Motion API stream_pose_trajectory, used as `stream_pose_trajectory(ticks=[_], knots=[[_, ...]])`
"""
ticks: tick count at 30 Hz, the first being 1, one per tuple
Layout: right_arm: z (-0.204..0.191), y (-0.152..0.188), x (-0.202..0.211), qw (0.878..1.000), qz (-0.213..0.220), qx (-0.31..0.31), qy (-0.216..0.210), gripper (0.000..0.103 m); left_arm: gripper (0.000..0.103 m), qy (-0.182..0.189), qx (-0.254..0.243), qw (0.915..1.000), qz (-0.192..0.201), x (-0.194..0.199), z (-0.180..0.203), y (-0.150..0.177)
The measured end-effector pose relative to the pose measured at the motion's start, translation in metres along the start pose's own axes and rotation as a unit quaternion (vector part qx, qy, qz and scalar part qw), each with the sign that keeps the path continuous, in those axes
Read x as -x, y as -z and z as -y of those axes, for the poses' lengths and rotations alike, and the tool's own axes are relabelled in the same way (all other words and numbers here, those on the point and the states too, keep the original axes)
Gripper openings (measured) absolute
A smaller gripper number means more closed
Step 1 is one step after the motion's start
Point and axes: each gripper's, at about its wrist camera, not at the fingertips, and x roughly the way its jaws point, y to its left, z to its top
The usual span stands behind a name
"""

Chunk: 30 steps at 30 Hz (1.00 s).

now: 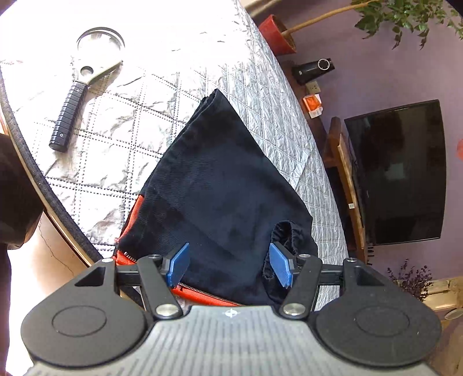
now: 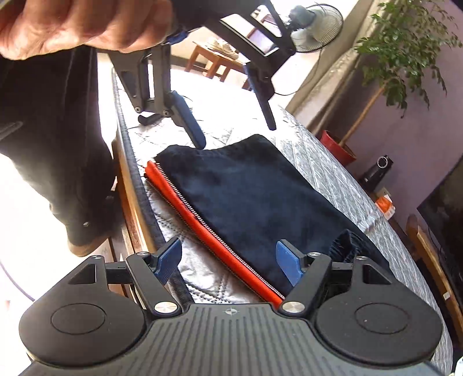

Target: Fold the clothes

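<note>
A dark navy jacket [image 1: 220, 185] lies folded on the silver quilted table cover [image 1: 121, 150], its orange lining and zipper [image 2: 202, 219] showing along the near edge. A gathered cuff [image 1: 286, 237] sticks out at one end. My left gripper [image 1: 229, 266] hovers open over the jacket's end, blue pads [image 1: 178, 266] well apart with cloth below them. The right wrist view shows a hand holding the left gripper [image 2: 235, 135], its fingertips just above the jacket's far end. My right gripper [image 2: 228, 264] stands open, straddling the orange zipper edge without pressing on it.
A tool with a black ribbed handle [image 1: 68, 115] and round head lies on the cover's far left. The table edge [image 2: 127, 185] runs beside a person in dark clothes [image 2: 58, 138]. A TV [image 1: 399, 173], red plant pot [image 1: 277, 34] and fan [image 2: 318, 26] stand beyond.
</note>
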Motion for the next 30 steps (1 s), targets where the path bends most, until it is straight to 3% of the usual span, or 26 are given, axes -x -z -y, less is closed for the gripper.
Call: stream_pose_trajectory(ticks=[6, 13, 17, 18, 20, 21, 22, 26, 30], knots=[[-0.005, -0.017, -0.027, 0.999, -0.027, 0.01, 0.021, 0.08, 0.055, -0.012, 0.007, 0.9999, -0.002, 0.005, -0.013, -0.013], [-0.027, -0.033, -0.045, 0.989, -0.007, 0.14, 0.047, 0.084, 0.055, -0.028, 0.027, 0.9992, 0.007, 0.006, -0.025, -0.021], [-0.03, -0.036, -0.049, 0.986, 0.001, 0.16, 0.046, 0.081, 0.056, -0.036, 0.035, 0.9987, 0.009, 0.008, -0.033, -0.022], [-0.031, -0.037, -0.05, 0.986, 0.001, 0.161, 0.041, 0.077, 0.056, -0.037, 0.037, 0.9986, 0.009, 0.008, -0.033, -0.022], [-0.029, -0.038, -0.051, 0.99, -0.007, 0.142, 0.019, 0.045, 0.056, -0.038, 0.039, 0.9984, 0.011, 0.007, -0.034, -0.023], [-0.028, -0.038, -0.051, 0.992, -0.012, 0.124, 0.007, 0.039, 0.056, -0.039, 0.04, 0.9984, 0.012, 0.006, -0.034, -0.023], [-0.024, -0.039, -0.052, 0.995, -0.018, 0.094, -0.007, 0.026, 0.056, -0.04, 0.04, 0.9983, 0.013, 0.006, -0.033, -0.024], [0.006, -0.044, -0.051, 0.998, -0.029, -0.046, -0.04, 0.017, 0.056, -0.047, 0.045, 0.9977, 0.017, 0.005, -0.035, -0.026], [0.03, -0.047, -0.042, 0.994, -0.019, -0.101, -0.046, 0.012, 0.056, -0.055, 0.051, 0.9971, 0.017, 0.002, -0.037, -0.028]])
